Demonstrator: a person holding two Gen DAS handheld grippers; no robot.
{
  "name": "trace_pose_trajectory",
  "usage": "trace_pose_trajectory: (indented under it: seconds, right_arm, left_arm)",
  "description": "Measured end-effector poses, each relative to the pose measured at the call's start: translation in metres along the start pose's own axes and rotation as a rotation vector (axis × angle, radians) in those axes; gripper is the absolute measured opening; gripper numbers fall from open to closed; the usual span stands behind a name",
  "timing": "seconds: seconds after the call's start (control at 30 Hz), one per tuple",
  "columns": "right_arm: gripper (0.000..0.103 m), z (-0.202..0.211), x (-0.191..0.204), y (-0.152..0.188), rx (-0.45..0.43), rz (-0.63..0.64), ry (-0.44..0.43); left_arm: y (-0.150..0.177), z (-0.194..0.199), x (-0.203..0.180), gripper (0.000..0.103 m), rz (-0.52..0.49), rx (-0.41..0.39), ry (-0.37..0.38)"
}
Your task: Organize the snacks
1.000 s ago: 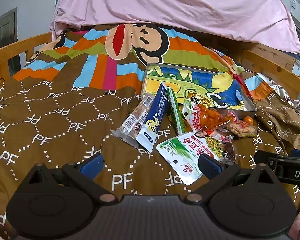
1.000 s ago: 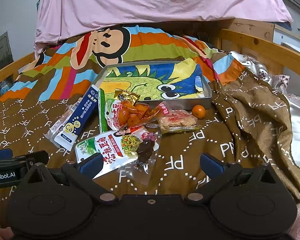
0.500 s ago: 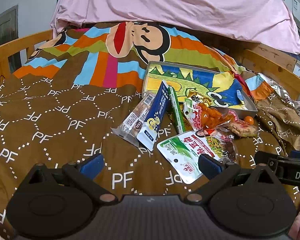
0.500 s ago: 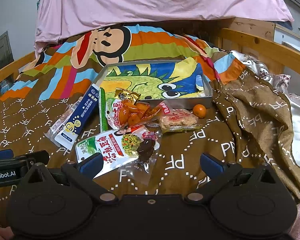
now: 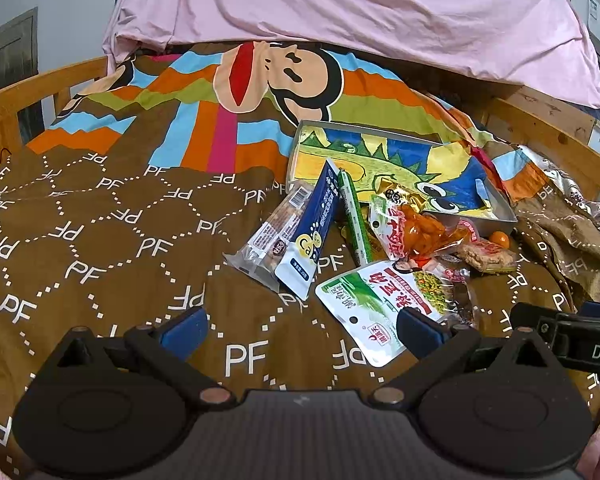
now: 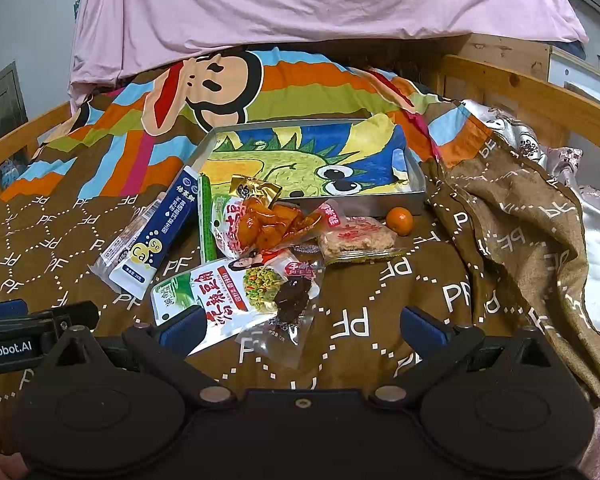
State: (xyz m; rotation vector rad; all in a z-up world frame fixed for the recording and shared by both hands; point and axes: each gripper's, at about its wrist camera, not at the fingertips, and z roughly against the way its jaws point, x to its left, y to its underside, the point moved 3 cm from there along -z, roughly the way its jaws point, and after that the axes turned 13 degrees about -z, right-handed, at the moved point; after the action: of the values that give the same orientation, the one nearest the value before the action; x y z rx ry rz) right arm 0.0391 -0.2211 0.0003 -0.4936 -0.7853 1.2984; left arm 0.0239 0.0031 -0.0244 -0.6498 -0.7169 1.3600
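- Here, the left gripper and right gripper both hover released, jaws wide, grasping nothing.
- Snack packets lie heaped just near of the metal tray.

— Are you seeing well?
— Yes. Soft room light is falling evenly, with only faint shadows. The shiny snack packets are glinting a little. Your pictures are bending at the edges, and the corners are going black.

The left gripper tilts a little — the snack pile sits slightly lower in its view. The right gripper eases forward — the green bean packet meets its left finger.
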Motion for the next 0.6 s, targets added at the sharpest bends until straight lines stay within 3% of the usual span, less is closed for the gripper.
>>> trace_pose_trajectory:
  seconds: [0.6]
  right_arm:
    - [0.102,-0.0014,0.0001,0.0009,0.004,0.002,0.0]
  left_arm:
    - [-0.001,-0.0031,0.0002,0.103,0.007,0.019,0.01]
